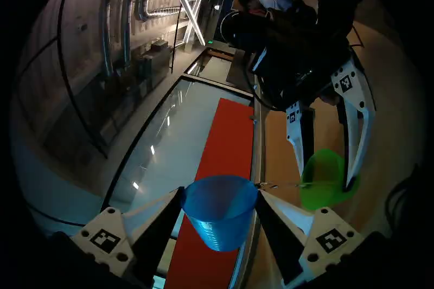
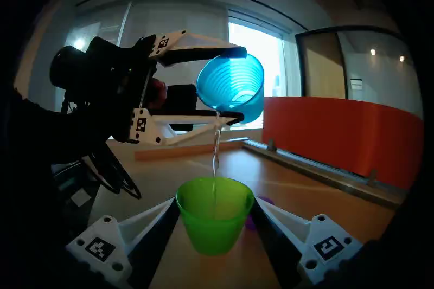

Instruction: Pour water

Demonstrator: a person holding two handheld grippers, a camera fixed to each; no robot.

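Jaws of the left gripper [image 1: 219,194] are clenched on a blue cup [image 1: 219,213], one finger pressed against each side of its wall below the rim, and the cup is tipped far over. In the right gripper view its open mouth faces the camera, the ribbed inside shows, and a thin stream of water [image 2: 216,148] falls from the lowest part of the rim into a green cup [image 2: 214,224]. Jaws of the right gripper [image 2: 215,205] grasp that green cup the same way, both fingers tight on its sides, holding it upright directly under the blue cup and apart from it. How full the green cup is cannot be told. It sits low over a wooden table [image 2: 304,191]; whether its base touches the wood is hidden. A small purple thing [image 2: 263,201] peeks out just behind the green cup, too covered to identify. A red panel [image 2: 347,126] stands along the far edge of the table, and a bright window [image 2: 255,56] lies behind the blue cup. In the left gripper view the water appears as a fine line running from the blue rim to the green cup between the other gripper's white fingers.
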